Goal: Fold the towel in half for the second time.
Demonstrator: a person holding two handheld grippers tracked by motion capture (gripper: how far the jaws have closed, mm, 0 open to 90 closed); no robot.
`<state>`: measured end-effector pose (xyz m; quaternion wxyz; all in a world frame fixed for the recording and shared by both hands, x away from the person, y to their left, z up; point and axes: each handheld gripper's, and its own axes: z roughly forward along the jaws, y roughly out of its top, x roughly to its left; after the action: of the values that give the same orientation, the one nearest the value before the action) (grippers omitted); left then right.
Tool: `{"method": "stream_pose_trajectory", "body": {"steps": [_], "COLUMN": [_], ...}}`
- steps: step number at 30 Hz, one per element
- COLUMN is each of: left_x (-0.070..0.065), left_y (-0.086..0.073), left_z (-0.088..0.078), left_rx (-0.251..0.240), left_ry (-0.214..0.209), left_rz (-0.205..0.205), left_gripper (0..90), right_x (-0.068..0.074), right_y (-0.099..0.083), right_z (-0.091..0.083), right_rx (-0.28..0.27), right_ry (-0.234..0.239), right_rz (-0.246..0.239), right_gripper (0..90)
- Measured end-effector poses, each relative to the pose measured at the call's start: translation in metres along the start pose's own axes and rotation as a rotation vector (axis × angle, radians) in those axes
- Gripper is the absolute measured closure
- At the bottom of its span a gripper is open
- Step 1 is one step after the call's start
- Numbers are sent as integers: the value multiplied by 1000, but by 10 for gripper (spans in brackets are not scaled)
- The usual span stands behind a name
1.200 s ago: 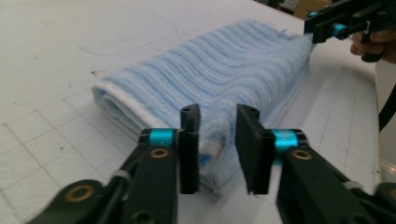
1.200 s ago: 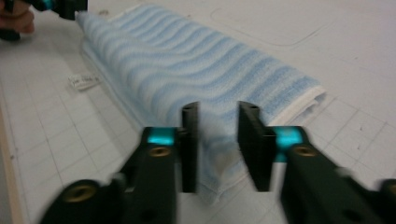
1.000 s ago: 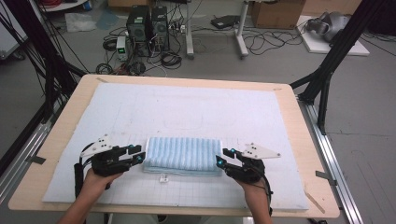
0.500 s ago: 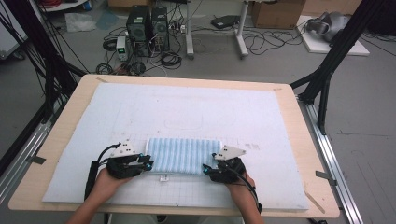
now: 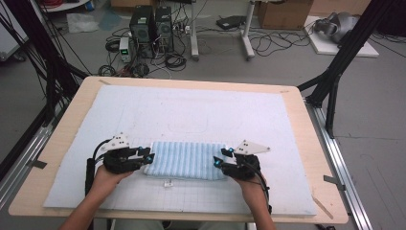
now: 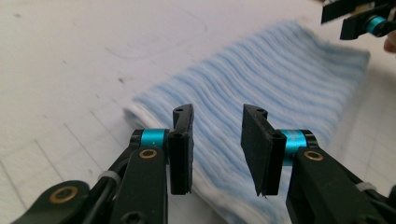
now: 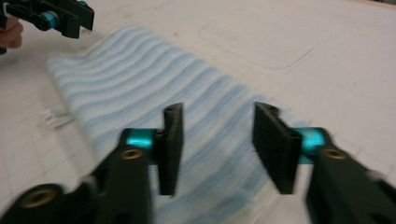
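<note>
Tabletop (image 5: 306, 158) is sitting in a lab space, wooden edge showing around a white foam mat (image 5: 191, 115) that is covering most of it. Faint pen outline is showing on the mat beyond the towel.

Folded blue-and-white striped towel (image 5: 186, 159) is lying flat on the mat near the person's edge, long side running left-right, stripes running front to back. Small white tag (image 5: 167, 183) is poking out at its near edge.

Left claw (image 5: 149, 157) is sitting at the towel's left end, hand (image 5: 106, 178) gripping it from behind. In the left gripper view the left claw's jaws are standing apart at a moderate gap, nothing between them, towel edge lying just beneath and ahead.

Right claw (image 5: 221, 158) is sitting at the towel's right end, hand (image 5: 250, 186) behind it. In the right gripper view its jaws are spread wider, nothing between them, towel corner lying under them; view is motion-blurred.

Can't tell whether either claw's tips are touching the cloth.
</note>
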<state>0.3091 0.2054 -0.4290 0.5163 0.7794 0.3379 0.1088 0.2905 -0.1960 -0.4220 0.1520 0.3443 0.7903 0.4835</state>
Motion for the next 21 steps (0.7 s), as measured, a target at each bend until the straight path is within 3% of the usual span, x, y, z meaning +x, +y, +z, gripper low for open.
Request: {"method": "stream_pose_trajectory", "body": {"steps": [2, 6, 9, 12, 18, 21], "left_x": [9, 22, 23, 25, 25, 28], "left_y": [3, 5, 4, 0, 1, 3], "left_z": [6, 22, 32, 37, 35, 26], "left_rx": [3, 42, 100, 147, 143, 54], "left_ry": [17, 54, 74, 87, 90, 61], "left_rz": [-15, -57, -42, -52, -36, -59], "left_gripper": [657, 689, 689, 692, 683, 603], "right_x": [-7, -22, -30, -37, -43, -41], "right_y": [4, 6, 5, 1, -2, -1], "right_z": [4, 20, 33, 41, 37, 27], "right_rx": [13, 67, 116, 159, 152, 108], "right_ry": [-32, -68, -86, -108, -134, -120], "right_rz": [2, 38, 36, 46, 65, 53], "right_gripper": [706, 717, 715, 716, 628, 581]}}
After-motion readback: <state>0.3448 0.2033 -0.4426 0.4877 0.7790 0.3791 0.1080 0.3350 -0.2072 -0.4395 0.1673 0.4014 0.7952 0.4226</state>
